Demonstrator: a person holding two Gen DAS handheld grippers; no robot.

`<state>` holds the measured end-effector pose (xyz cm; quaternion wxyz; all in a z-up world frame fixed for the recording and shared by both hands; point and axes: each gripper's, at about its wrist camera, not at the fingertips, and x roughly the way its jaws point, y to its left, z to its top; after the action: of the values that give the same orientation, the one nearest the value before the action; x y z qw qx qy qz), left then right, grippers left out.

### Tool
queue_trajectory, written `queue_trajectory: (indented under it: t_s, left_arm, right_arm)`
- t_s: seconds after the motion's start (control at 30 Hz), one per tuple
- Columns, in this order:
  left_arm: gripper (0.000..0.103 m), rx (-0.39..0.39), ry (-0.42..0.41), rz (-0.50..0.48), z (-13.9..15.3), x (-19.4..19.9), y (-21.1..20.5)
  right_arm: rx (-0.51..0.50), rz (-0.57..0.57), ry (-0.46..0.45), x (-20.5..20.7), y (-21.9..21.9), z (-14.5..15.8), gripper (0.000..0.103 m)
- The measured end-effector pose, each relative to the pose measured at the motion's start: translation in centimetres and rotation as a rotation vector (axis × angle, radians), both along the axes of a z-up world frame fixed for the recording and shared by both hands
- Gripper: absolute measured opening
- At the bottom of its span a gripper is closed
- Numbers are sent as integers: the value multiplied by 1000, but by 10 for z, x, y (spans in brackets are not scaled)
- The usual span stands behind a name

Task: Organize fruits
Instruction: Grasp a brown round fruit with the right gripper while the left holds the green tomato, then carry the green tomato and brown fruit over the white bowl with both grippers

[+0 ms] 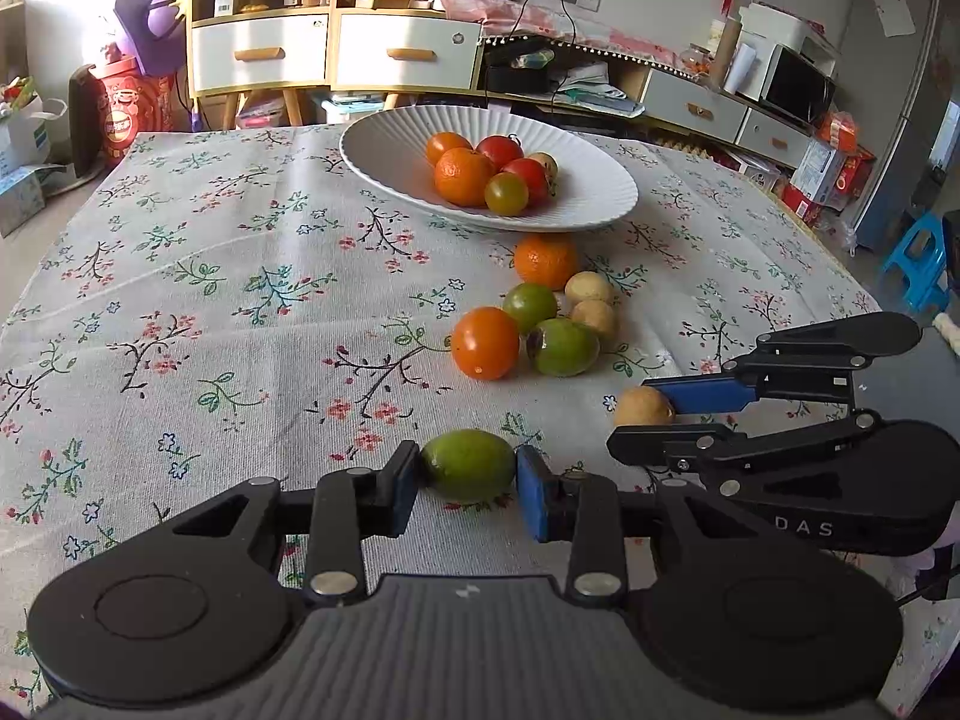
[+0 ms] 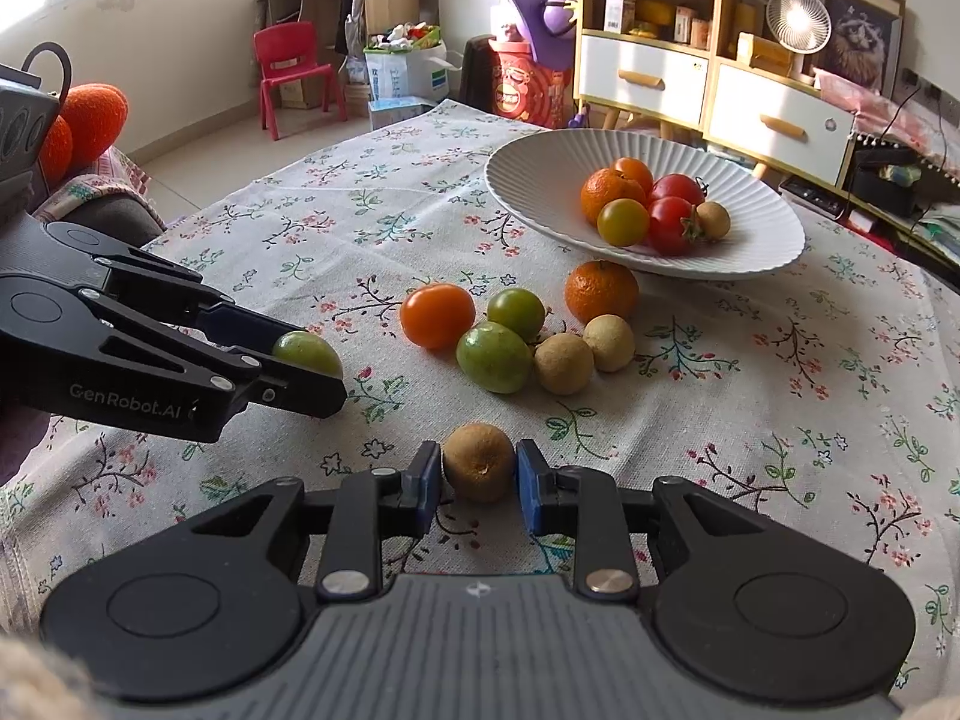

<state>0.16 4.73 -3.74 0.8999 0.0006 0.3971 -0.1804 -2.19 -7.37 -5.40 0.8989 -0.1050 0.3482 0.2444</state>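
from the left wrist view, the left gripper is closing its blue fingers around a green tomato that is sitting low on the floral-clothed table, on the near side of the white ribbed bowl. the pads are touching both sides of the fruit, so the grip looks narrow and full. the likely trouble: the skin is smooth and round, so it could be squirting out forward if the squeeze is off-centre, or bruising if it is too hard. the gripper is lying nearly level, pointing toward the bowl. nearer the bowl, a loose cluster is waiting: an orange tomato, two more green tomatoes, two longans and a mandarin just beside the bowl's rim. swinging across could be knocking these and sending them rolling.

from the right wrist view, the right gripper is holding its fingers against a brown longan, also on the table on the near side of the bowl. the left pad is touching; the right seems to be touching too, though a thin gap cannot be ruled out. a shallow grip could be letting it drop during the lift. this gripper is also lying level, aimed at the bowl, with the left gripper coming in from its left, well apart from it; both heading to the bowl together could be making them collide over it.
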Motion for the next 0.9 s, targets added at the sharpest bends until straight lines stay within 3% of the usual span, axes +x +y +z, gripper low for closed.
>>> queue_trajectory:
  t_s: [0.4,0.9]
  left_arm:
    - [23,2,5,-1,2,3,-3]
    - [23,-25,-75,21,31,27,-19]
  right_arm:
    - [14,5,-6,0,2,3,23]
    - [75,-64,-61,25,-20,28,23]
